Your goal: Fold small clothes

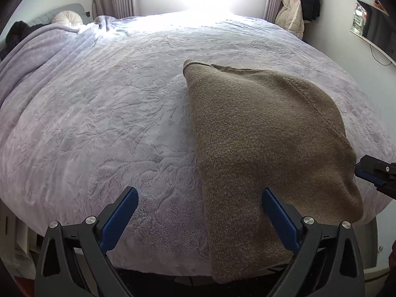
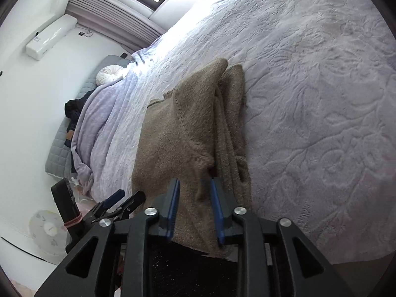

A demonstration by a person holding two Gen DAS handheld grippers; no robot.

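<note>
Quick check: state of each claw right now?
Left claw: open wide, holding nothing, near edge of the brown knit garment.
Right claw: partly open over the garment's folded edge, not clamped.

the left black plastic two-finger gripper [image 1: 200,198] has angular, matte arms with triangular cut-outs near the base. each finger carries a long, flat blue pad [image 1: 118,219] on its inner face. round silver screw heads [image 1: 90,220] sit at the pivot joints, two on each side. the right black plastic two-finger gripper [image 2: 194,188] is built the same way: dark linkage arms with triangular openings, blue pads [image 2: 173,208] along the inner faces, and shiny silver screws [image 2: 151,211] at the joints. a reddish rubber band [image 2: 73,221] wraps the left gripper's black body in the right wrist view.
</note>
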